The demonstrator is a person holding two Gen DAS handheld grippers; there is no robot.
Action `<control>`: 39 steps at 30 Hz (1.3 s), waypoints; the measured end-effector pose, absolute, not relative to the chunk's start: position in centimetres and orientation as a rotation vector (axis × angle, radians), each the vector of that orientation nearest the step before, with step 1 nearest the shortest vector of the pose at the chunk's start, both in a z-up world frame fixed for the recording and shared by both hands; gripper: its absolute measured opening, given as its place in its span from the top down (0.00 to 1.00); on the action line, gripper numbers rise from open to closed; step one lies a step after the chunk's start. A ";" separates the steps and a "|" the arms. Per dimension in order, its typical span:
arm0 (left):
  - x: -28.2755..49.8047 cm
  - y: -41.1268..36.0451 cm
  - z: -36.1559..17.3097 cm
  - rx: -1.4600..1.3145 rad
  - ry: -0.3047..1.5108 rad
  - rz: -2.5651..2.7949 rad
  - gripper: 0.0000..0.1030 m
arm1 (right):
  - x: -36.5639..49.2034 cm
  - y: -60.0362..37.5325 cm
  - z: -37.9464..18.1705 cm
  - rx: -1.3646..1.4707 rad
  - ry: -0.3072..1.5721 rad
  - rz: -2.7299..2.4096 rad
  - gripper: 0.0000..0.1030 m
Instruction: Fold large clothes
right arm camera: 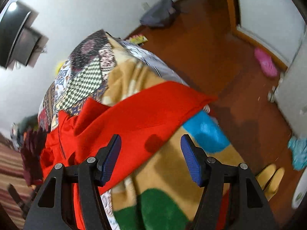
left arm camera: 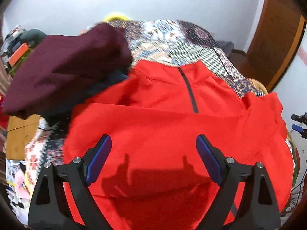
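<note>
A large red zip-neck top (left arm camera: pixel 172 126) lies spread front-up on the patterned bed cover (left arm camera: pixel 172 38), its dark zip pointing away from me. My left gripper (left arm camera: pixel 153 153) hovers above its lower body, jaws wide open, nothing between the blue pads. In the right wrist view one red sleeve (right arm camera: pixel 145 113) stretches out to the right over a tan blanket (right arm camera: pixel 172 172). My right gripper (right arm camera: pixel 151 149) hangs open above the sleeve's lower edge and the blanket, holding nothing.
A maroon garment (left arm camera: pixel 67 69) lies piled on a dark one at the top's left. The blanket has blue (right arm camera: pixel 207 134) and green (right arm camera: pixel 159 207) patches. Wooden floor (right arm camera: pixel 220 57) lies right of the bed, with a grey bag (right arm camera: pixel 159 13), pink slippers (right arm camera: pixel 266 63) and a door frame (left arm camera: pixel 276 38).
</note>
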State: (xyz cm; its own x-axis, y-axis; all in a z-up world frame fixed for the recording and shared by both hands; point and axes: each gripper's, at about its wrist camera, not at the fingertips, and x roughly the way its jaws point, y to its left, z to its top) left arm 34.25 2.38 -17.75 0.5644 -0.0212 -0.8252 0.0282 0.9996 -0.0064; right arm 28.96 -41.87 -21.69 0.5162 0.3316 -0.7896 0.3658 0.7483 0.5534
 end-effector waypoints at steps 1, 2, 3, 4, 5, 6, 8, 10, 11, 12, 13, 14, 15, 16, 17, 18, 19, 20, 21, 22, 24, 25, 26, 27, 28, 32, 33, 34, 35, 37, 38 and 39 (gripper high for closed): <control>34.4 2.0 -18.2 0.010 0.982 -0.034 0.13 | 29.1 -42.2 -22.0 0.781 1.063 -0.020 0.41; 34.7 1.6 -18.7 0.012 0.994 -0.040 0.13 | 29.4 -42.4 -22.8 0.808 1.076 -0.021 0.41; 34.9 1.3 -19.3 0.011 1.007 -0.047 0.13 | 29.8 -42.5 -23.5 0.829 1.090 -0.020 0.41; 34.9 1.1 -19.7 0.010 1.018 -0.052 0.13 | 30.0 -42.5 -23.7 0.840 1.098 -0.015 0.41; 35.1 0.9 -20.1 0.009 1.029 -0.055 0.13 | 30.4 -42.5 -24.2 0.852 1.104 -0.012 0.41; 35.2 0.8 -20.5 0.008 1.039 -0.058 0.13 | 30.8 -42.5 -24.5 0.853 1.104 -0.017 0.41; 35.5 0.5 -21.4 0.008 1.061 -0.058 0.13 | 31.6 -42.4 -24.8 0.848 1.100 -0.031 0.41; 35.7 0.4 -22.0 0.007 1.078 -0.050 0.13 | 32.2 -42.4 -25.1 0.845 1.084 -0.045 0.44; 35.9 0.4 -22.4 0.003 1.089 -0.048 0.13 | 32.4 -42.2 -25.2 0.836 1.074 -0.063 0.51; 36.0 0.4 -22.8 -0.002 1.100 -0.047 0.13 | 32.5 -42.2 -25.3 0.827 1.068 -0.085 0.55; 36.1 0.5 -23.4 -0.007 1.114 -0.042 0.13 | 32.4 -42.5 -25.4 0.821 1.059 -0.102 0.65; 36.1 0.5 -24.0 -0.009 1.126 -0.038 0.13 | 32.3 -42.6 -25.4 0.820 1.050 -0.113 0.75; 36.1 0.6 -24.6 -0.012 1.143 -0.032 0.13 | 32.2 -42.8 -25.3 0.820 1.041 -0.126 0.80; 36.1 0.7 -25.3 -0.015 1.158 -0.023 0.13 | 32.2 -43.0 -25.3 0.822 1.038 -0.132 0.87; 36.0 0.8 -25.7 -0.014 1.163 -0.018 0.13 | 32.1 -43.3 -25.2 0.832 1.027 -0.134 0.90; 35.9 0.8 -25.9 -0.008 1.159 -0.012 0.13 | 31.8 -43.5 -25.0 0.840 1.020 -0.136 0.91; 35.7 0.6 -26.1 0.010 1.152 -0.005 0.13 | 31.8 -43.7 -24.9 0.847 1.017 -0.138 0.92; 35.7 0.4 -26.1 0.029 1.151 -0.003 0.13 | 31.5 -43.9 -24.5 0.854 1.005 -0.143 0.92; 35.6 0.1 -26.1 0.044 1.150 -0.002 0.12 | 31.1 -44.2 -23.7 0.854 0.986 -0.147 0.93; 35.6 -0.1 -26.1 0.055 1.150 -0.007 0.10 | 30.7 -44.3 -22.8 0.842 0.963 -0.151 0.93; 35.5 -0.1 -26.2 0.053 1.150 -0.012 0.09 | 30.3 -44.3 -21.2 0.812 0.923 -0.153 0.94; 35.6 -0.1 -26.3 0.047 1.150 -0.013 0.09 | 29.7 -44.4 -19.7 0.791 0.887 -0.152 0.94; 35.6 0.0 -26.3 0.040 1.149 -0.014 0.09 | 29.3 -44.3 -18.7 0.777 0.864 -0.151 0.94; 35.5 0.1 -26.3 0.034 1.147 -0.014 0.09 | 28.8 -44.3 -17.3 0.762 0.831 -0.149 0.94; 35.5 0.2 -26.3 0.031 1.147 -0.014 0.09 | 28.4 -44.2 -16.2 0.751 0.803 -0.146 0.94; 35.4 0.3 -26.3 0.035 1.146 -0.018 0.09 | 27.0 -43.4 -12.2 0.716 0.708 -0.111 0.95; 35.3 0.3 -26.3 0.033 1.145 -0.020 0.09 | 26.7 -42.9 -11.2 0.701 0.686 -0.101 0.95; 35.2 0.4 -26.3 0.030 1.145 -0.022 0.09 | 26.4 -42.3 -10.3 0.684 0.667 -0.091 0.95; 35.1 0.5 -26.2 0.026 1.144 -0.023 0.09 | 26.3 -41.6 -9.4 0.666 0.650 -0.080 0.95; 34.7 0.8 -26.0 0.018 1.141 -0.025 0.09 | 26.1 -39.9 -7.7 0.621 0.624 -0.047 0.95; 34.5 1.0 -25.9 0.014 1.140 -0.025 0.09 | 26.5 -39.0 -7.2 0.605 0.617 -0.034 0.95; 34.3 1.2 -25.7 0.009 1.138 -0.028 0.09 | 26.6 -37.9 -6.4 0.584 0.610 -0.012 0.95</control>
